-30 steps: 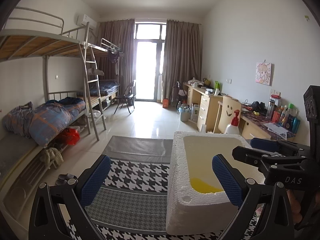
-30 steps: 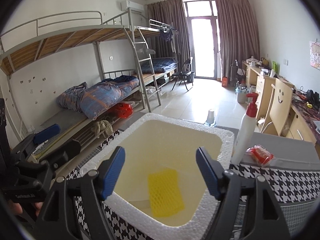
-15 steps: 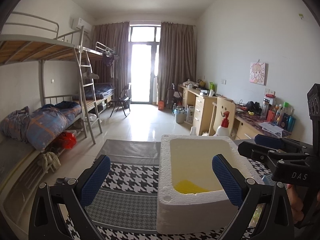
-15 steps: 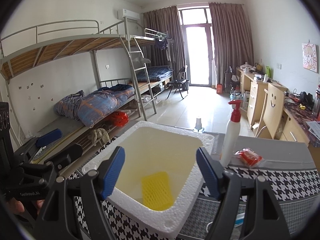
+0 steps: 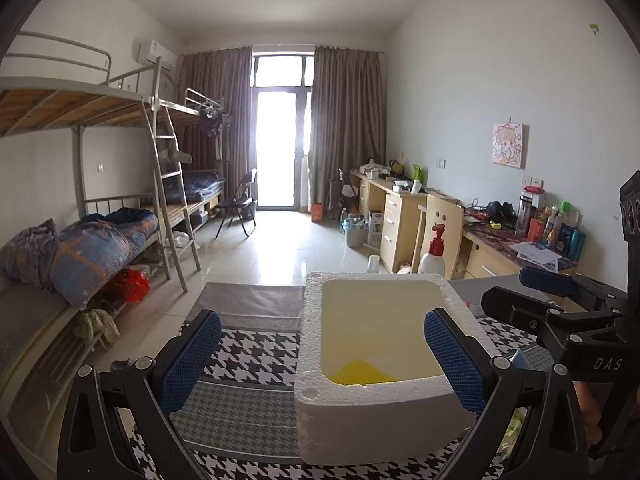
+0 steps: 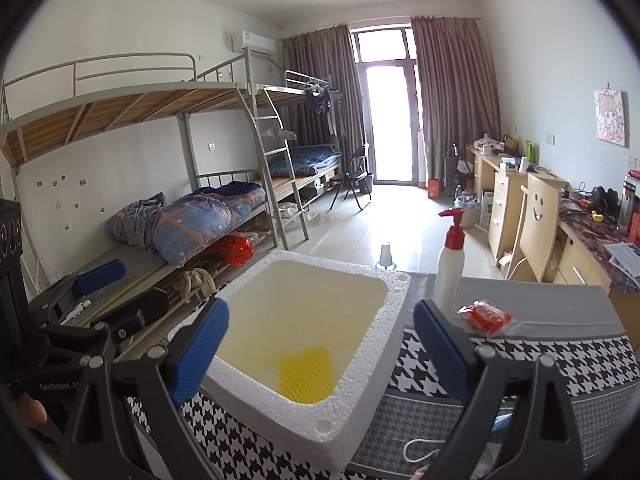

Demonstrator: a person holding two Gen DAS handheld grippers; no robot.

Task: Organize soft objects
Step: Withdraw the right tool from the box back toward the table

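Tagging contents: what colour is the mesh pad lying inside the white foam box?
Yellow mesh pad, clearest in the right wrist view.

A white foam box sits open-topped on the houndstooth-patterned cloth, its thick beaded rim pitted at the near corner and its inner walls tinted pale yellow. On its floor, close to the near wall, lies a yellow mesh sponge, flat and roughly rectangular. From the left wrist view only a wedge of the sponge shows above the rim.
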